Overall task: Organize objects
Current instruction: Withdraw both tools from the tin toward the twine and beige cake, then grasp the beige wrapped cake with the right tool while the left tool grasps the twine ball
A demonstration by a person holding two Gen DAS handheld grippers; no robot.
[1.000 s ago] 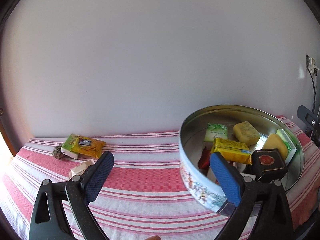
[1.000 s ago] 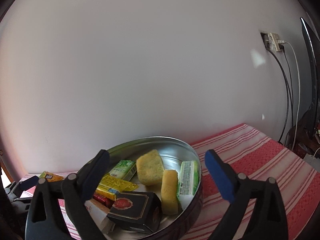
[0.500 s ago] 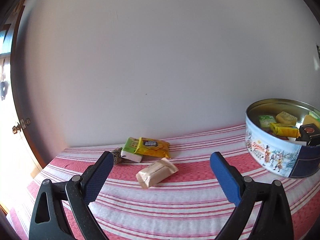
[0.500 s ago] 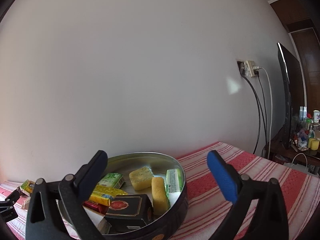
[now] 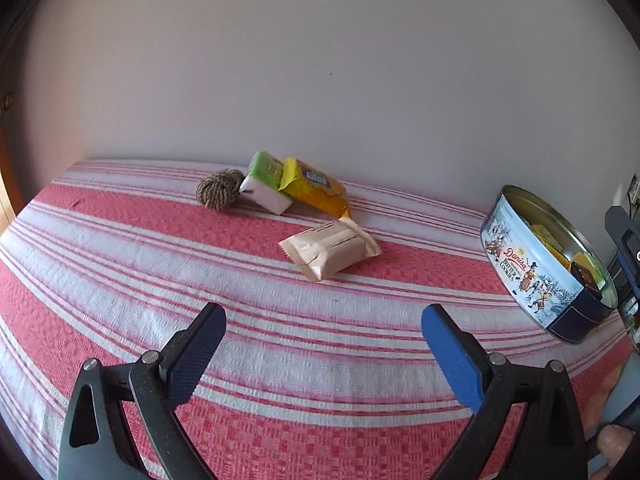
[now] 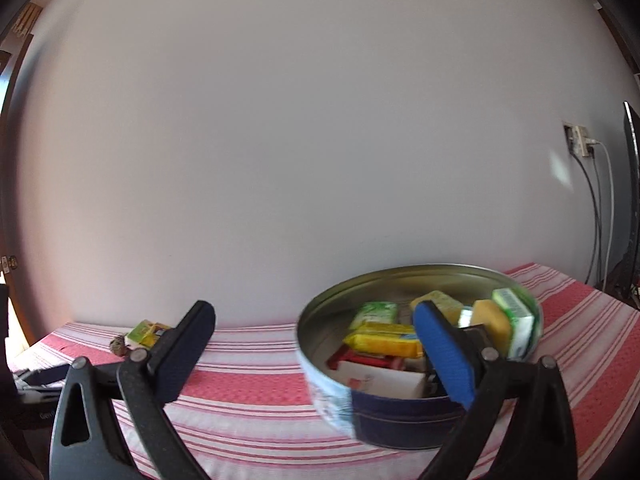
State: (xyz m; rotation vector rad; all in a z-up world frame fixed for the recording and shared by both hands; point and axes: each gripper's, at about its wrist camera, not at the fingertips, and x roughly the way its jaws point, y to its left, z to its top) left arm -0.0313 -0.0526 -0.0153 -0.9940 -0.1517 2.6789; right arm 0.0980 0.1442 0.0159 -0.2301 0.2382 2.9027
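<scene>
Currently we see both grippers with jaws spread wide, empty: left gripper (image 5: 322, 330) above the striped tablecloth (image 5: 120, 264), facing the beige snack packet (image 5: 330, 252); right gripper (image 6: 314, 330) before the Danisa cookie tin (image 6: 384, 412), part-filled with packets.

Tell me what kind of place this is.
Probably a room in a home. A table under a red-and-white striped cloth stands against a plain wall, a Danisa butter cookie tin holds snack packets, and a wall socket with plugged-in cables sits beside a dark flat screen.
</scene>
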